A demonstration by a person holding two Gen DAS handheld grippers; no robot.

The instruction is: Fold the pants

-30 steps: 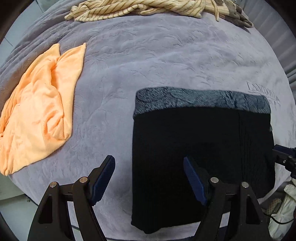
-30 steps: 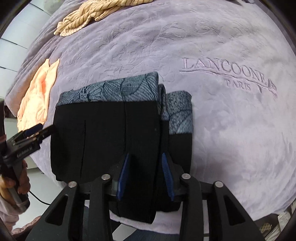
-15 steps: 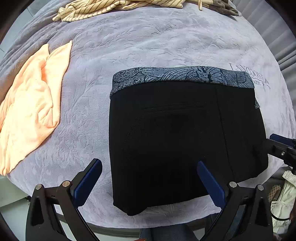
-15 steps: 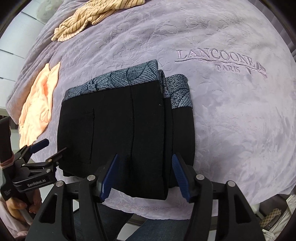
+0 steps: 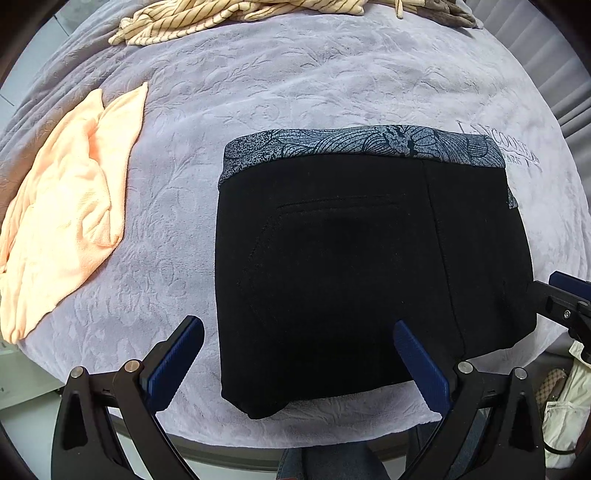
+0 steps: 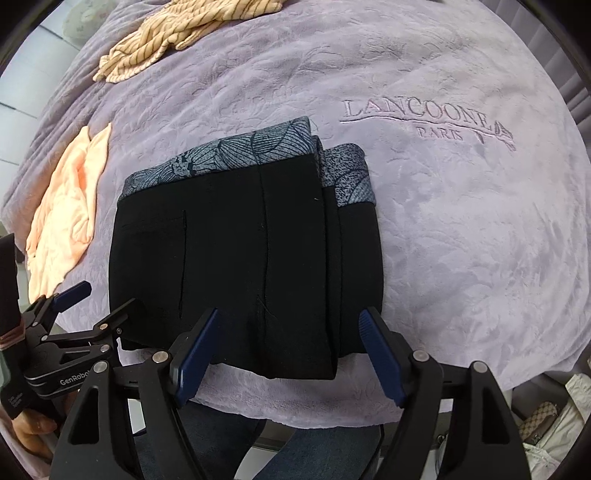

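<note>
The black pants (image 5: 351, 277) lie folded into a compact rectangle on the lilac bed cover (image 5: 295, 92), with their blue-grey leaf-print waistband (image 5: 362, 144) at the far edge. My left gripper (image 5: 297, 326) hangs above the near left part of the pants, open wide, with nothing pinched. My right gripper (image 6: 290, 314) hovers over the near right part of the pants (image 6: 240, 258). Its jaws are opening and its pads are off the cloth. In the right wrist view the left gripper (image 6: 105, 295) shows at the pants' left edge.
An orange cloth (image 5: 62, 221) lies crumpled to the left and a striped yellow garment (image 5: 221, 18) at the far edge. The cover's near edge (image 5: 314, 424) runs just below the pants. A pale bag (image 5: 565, 406) stands at the lower right. A person's hand (image 6: 29, 432) holds the left gripper.
Both grippers have spread their jaws wider and drawn back up off the pants. The folded pants stay flat on the cover.
</note>
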